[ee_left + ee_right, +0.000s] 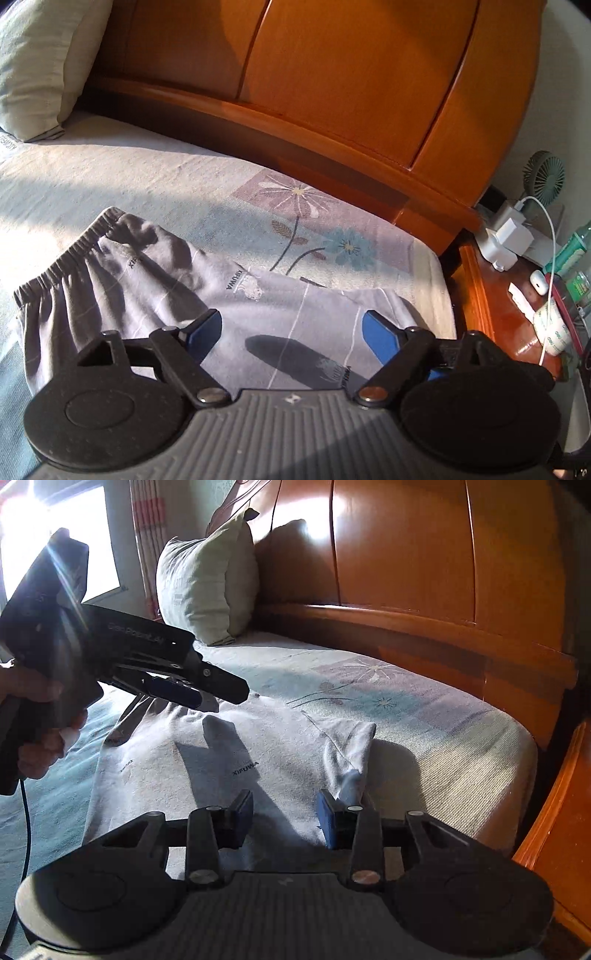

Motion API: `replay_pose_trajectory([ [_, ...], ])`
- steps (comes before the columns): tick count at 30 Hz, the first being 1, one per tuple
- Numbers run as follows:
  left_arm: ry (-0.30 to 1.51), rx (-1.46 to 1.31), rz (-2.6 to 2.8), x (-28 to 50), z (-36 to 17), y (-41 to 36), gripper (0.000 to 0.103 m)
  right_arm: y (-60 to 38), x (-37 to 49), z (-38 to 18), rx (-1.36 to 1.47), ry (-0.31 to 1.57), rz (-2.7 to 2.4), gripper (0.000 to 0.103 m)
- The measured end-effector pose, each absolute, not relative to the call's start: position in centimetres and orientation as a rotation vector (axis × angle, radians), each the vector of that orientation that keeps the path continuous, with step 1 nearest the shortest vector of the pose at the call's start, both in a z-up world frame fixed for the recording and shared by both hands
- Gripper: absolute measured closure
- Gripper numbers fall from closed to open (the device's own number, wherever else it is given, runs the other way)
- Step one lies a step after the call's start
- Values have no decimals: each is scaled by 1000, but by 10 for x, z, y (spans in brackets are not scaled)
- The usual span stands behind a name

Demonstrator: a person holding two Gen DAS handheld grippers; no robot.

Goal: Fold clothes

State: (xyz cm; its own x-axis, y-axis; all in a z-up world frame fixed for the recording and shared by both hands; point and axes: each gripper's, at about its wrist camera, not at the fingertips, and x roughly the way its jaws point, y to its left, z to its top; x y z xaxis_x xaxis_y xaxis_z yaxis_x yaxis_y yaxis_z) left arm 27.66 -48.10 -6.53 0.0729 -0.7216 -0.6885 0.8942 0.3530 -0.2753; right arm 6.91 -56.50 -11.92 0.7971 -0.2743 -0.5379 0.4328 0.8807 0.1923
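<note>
— Two grippers, one garment. Where do the shorts [155, 280] lie?
— Flat on the bed [110, 173], grey, printed, waistband [62, 266] toward the pillow [40, 66], below the wooden headboard [332, 74].
— Left gripper [291, 332]?
— Fingers spread wide, nothing between them; it hangs over the shorts, its shadow on the cloth. A hand [40, 716] holds it.
— Right gripper [284, 819]?
— Fingers apart, low at the shorts' near edge. A raised fold [351, 760] touches the right-hand finger [328, 823]; whether it is pinched, I cannot tell.
— Other items?
— Nightstand [517, 321] beside the bed, with chargers [506, 236] and a fan [546, 177].
</note>
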Motion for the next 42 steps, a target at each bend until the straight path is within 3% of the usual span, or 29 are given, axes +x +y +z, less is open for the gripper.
replay_pose_trajectory([
  [7, 946, 303, -1150, 270, -77, -448, 19, -561, 69, -110, 332, 536, -397, 54],
  [11, 822, 298, -1146, 257, -43, -410, 17, -558, 70, -103, 338, 546, -404, 50],
  [19, 735, 329, -970, 212, -30, -303, 12, -531, 68, -92, 287, 558, -360, 36],
  [24, 759, 291, -862, 188, -35, -242, 9, -509, 73, -110, 217, 643, -341, 35],
  [28, 737, 281, -766, 175, -44, -211, 7, -500, 84, -81, 222, 596, -297, 35],
  [33, 707, 301, -685, 165, -55, -194, 7, -490, 151, -64, 75, 595, -251, 35],
  [39, 677, 325, -659, 160, -66, -180, 6, -509, 229, -89, 67, 761, -252, 35],
  [42, 661, 319, -641, 159, -70, -171, 6, -511, 238, -73, 70, 704, -228, 35],
])
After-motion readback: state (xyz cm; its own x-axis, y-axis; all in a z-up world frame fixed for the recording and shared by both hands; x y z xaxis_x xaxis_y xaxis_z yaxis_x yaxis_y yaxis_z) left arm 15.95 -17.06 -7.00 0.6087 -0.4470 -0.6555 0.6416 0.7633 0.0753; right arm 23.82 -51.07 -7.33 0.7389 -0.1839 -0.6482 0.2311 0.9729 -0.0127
